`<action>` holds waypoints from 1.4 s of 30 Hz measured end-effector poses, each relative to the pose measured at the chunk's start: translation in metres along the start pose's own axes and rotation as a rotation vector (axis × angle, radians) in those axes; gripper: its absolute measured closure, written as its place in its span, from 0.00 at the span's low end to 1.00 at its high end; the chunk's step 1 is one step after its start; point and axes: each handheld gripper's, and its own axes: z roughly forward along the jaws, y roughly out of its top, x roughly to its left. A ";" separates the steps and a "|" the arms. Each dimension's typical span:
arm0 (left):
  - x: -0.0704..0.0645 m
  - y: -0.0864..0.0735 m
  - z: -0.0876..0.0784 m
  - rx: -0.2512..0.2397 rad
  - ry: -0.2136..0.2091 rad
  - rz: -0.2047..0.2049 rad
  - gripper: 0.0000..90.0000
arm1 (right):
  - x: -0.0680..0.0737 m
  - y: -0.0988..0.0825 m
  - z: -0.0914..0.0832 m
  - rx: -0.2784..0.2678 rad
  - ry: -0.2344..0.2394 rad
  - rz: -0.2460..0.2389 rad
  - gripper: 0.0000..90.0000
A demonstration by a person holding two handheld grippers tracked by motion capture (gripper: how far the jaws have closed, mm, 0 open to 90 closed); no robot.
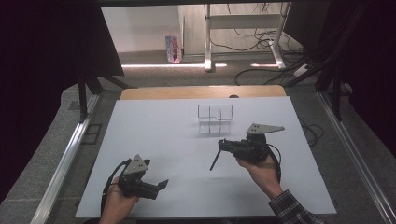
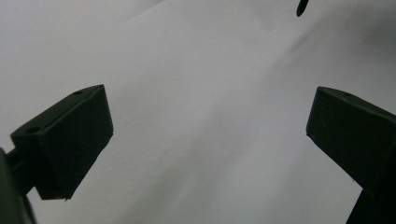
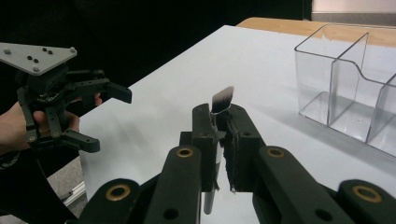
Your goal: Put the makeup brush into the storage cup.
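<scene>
High view: right gripper [image 1: 223, 144] is clamped on a thin black brush [image 1: 215, 159]. The brush hangs tilted from the jaws, handle pointing down and toward the person, its lower tip just above or on the white table sheet [image 1: 159, 130]; can't tell which. A clear plastic organizer [image 1: 215, 118] with divided compartments stands just beyond that gripper, apart from it. Left gripper [image 1: 162, 185] sits near the front left of the sheet, well apart from brush and organizer, jaws spread, nothing between them. A hand holds each gripper from the bottom edge; the right one shows a plaid sleeve [image 1: 292, 210].

Left gripper view: both black jaws stand far apart over bare white sheet [image 2: 196, 116], empty. A dark tip [image 2: 301, 7] pokes in at the top edge; probably the brush handle end, not sure.

Right gripper view: jaws pressed together on the brush [image 3: 221, 100], gripping it near the bristle end. Short flat bristles stick up above the pads, and the handle runs down below them. Organizer [image 3: 355, 88] is to the right, on the sheet, compartments look empty. The other gripper [image 3: 112, 116] is at the left, jaws wide open, held in a hand [image 3: 18, 123], off the sheet's edge from this angle.
</scene>
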 end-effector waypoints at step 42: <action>0.023 -0.037 -0.025 0.098 0.110 -0.090 0.01 | -0.030 0.046 -0.007 -0.040 -0.083 -0.049 0.93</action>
